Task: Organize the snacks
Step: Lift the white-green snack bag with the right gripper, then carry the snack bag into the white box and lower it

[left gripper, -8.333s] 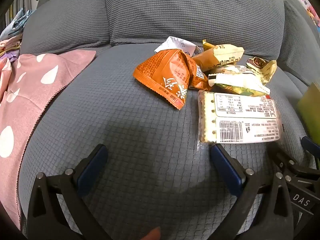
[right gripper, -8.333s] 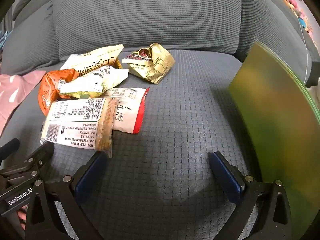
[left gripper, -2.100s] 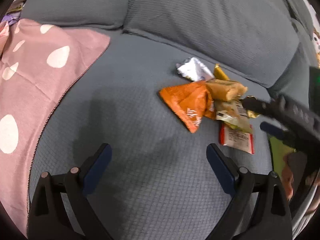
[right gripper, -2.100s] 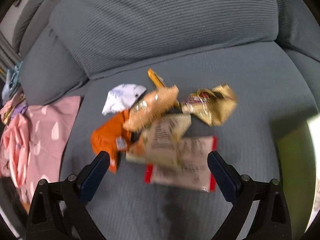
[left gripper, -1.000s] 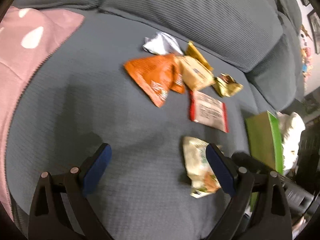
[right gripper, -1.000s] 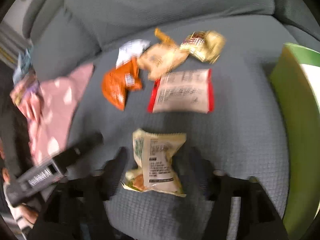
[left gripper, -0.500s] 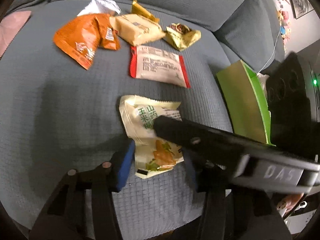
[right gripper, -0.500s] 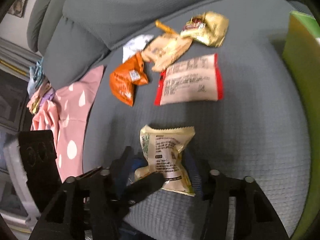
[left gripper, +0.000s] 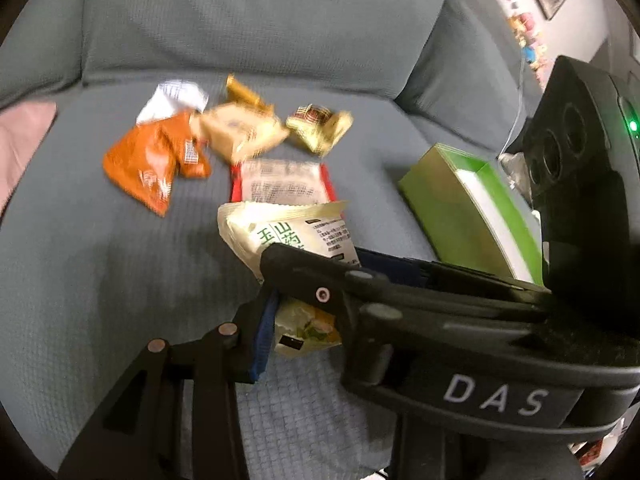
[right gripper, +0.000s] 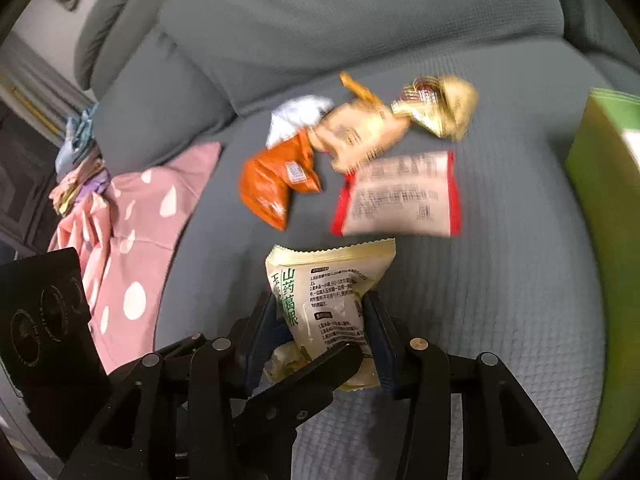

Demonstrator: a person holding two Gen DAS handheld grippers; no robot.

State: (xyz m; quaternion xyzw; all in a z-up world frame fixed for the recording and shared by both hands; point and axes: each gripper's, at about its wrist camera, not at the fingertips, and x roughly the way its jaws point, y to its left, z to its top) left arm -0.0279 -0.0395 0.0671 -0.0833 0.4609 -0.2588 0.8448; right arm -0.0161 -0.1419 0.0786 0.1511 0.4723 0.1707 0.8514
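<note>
On the far left a pink cloth with white drops (right gripper: 132, 216) lies over the grey sofa seat (left gripper: 80, 280). Next comes the loose heap: a crumpled orange foil packet (left gripper: 148, 168), a tan wrapped bar (left gripper: 240, 136), a gold crinkled wrapper (left gripper: 320, 126) and a flat red-edged white sachet (left gripper: 282, 186). Nearer the middle, the cream plastic pouch with green lettering (right gripper: 332, 292) sits just off the cushion, caught from both sides. The left gripper (left gripper: 304, 328) is closing with its blue pads on the pouch's lower end, and the right gripper (right gripper: 326, 328) is closing across its waist. To the right stands the open green cardboard box (left gripper: 460, 204). The step in hand looks like securing this pouch for boxing. Next, I'd say one claw should let go so the other can carry it rightward over the box wall.
</note>
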